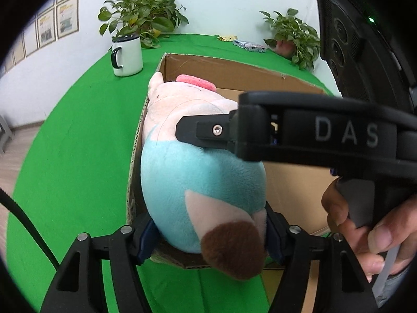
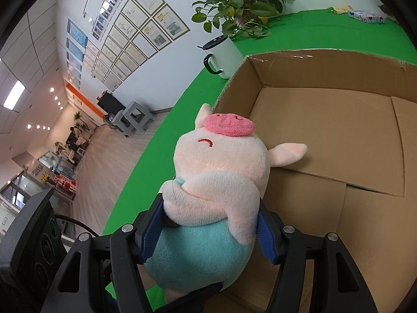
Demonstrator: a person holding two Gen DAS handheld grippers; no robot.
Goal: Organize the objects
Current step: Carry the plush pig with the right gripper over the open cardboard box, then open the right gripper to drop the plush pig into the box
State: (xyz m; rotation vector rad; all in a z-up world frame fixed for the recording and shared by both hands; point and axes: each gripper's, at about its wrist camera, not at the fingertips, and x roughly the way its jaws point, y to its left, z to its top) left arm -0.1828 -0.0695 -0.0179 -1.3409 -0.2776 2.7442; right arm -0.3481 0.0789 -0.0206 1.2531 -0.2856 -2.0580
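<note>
A plush pig (image 1: pixel 198 172) with a pink head, teal body and brown foot is held over the left edge of an open cardboard box (image 1: pixel 234 70). My left gripper (image 1: pixel 208 237) is shut on its lower body near the foot. My right gripper (image 2: pixel 208 229) is shut on its upper body and arm, and its black finger (image 1: pixel 203 130) reaches across the pig in the left wrist view. In the right wrist view the pig (image 2: pixel 221 172) faces up, over the box's near left wall (image 2: pixel 234 83).
A white mug (image 1: pixel 127 54) with a black handle stands on the green table (image 1: pixel 73 140) left of the box. Two potted plants (image 1: pixel 143 18) (image 1: pixel 294 36) and a flat packet (image 1: pixel 249 44) sit at the far edge. The box floor (image 2: pixel 325 135) is bare.
</note>
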